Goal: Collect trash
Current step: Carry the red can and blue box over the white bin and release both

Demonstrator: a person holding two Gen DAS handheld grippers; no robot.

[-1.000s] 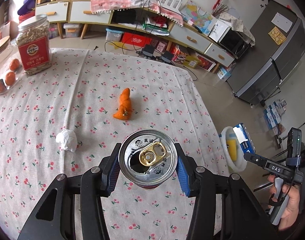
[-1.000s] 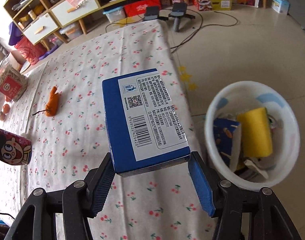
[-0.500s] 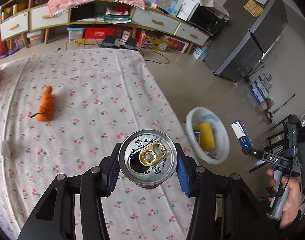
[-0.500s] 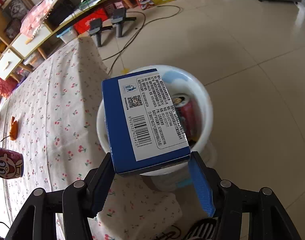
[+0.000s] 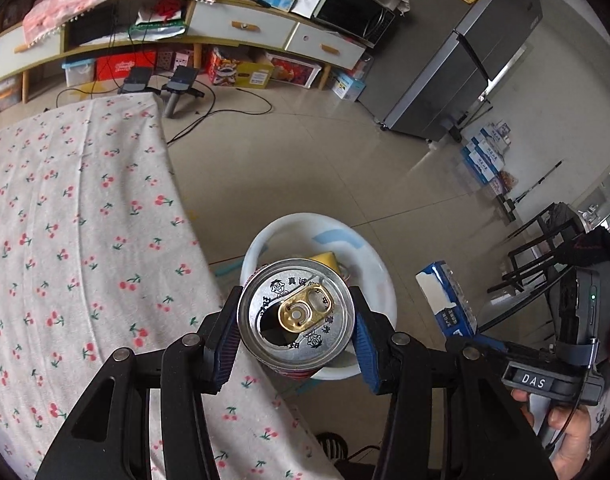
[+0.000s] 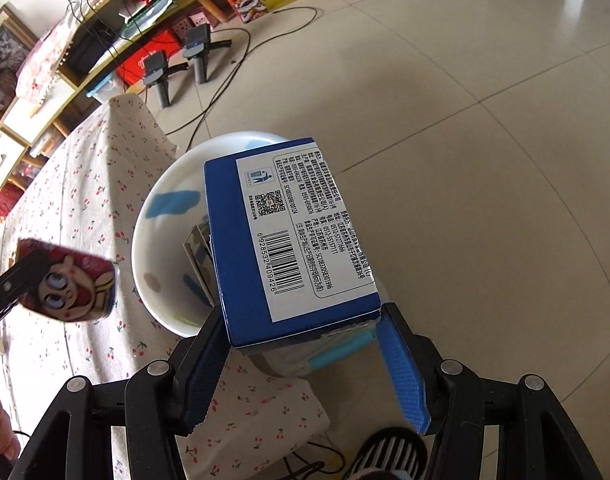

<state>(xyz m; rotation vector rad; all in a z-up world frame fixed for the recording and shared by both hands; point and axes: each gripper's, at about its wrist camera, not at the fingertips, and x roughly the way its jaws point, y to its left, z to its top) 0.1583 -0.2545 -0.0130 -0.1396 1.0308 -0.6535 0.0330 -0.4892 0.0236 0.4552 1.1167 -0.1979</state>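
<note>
right now your left gripper [image 5: 295, 330] is clamped on the opened can [image 5: 295, 316], both pads pressed to its sides, held upright above the near-left rim of the white bin [image 5: 379, 264] on the floor beside the table [image 5: 77, 240]. your right gripper [image 6: 301, 356] looks slack around the blue carton [image 6: 289, 236]: the left pad touches it, the right pad stands off with a gap, so you cannot count on that grip; whether the carton rests on anything is hidden. it hangs over the bin's right half. judgement: carry each item further over the middle of the bin before letting go, since the can sits close to the rim and may bounce out; release the carton first, then the can, low and level so dregs don't spill. readable: barcode 6928532409426 and a qr code on the carton's white label, the rest chinese small print; chinese characters and cartoon faces stamped on the can lid; "das" on the right gripper's handle tag [image 5: 533, 381]. a yellow sponge-like piece [image 5: 325, 258] already lies in the bin.
</note>
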